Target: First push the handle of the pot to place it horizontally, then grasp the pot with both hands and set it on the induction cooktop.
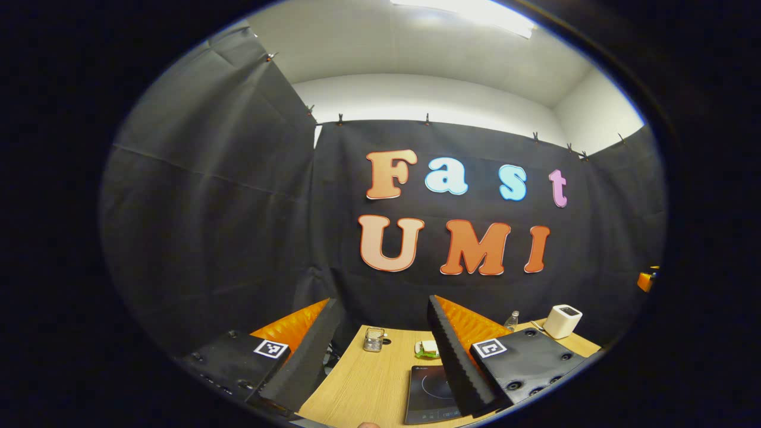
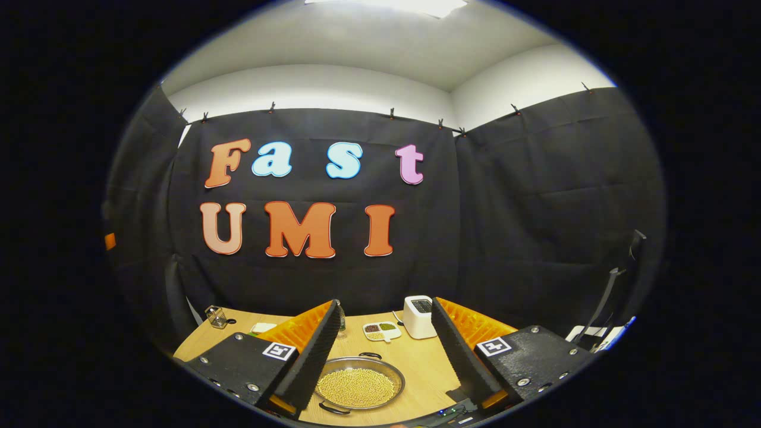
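Left gripper view, fingers [image 1: 309,356] spread, induction cooktop [image 1: 429,392] partly hidden; right fingers [image 2: 315,356] spread, pot [image 2: 357,385].

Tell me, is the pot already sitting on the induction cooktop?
No. In the right gripper view the pot rests on the bare wooden table, and in the left gripper view the induction cooktop has nothing on it.

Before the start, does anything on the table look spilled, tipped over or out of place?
Nothing stands out. The pot sits level on the table, its yellow grains all inside; the induction cooktop lies flat and bare. Both grippers are open, holding nothing.
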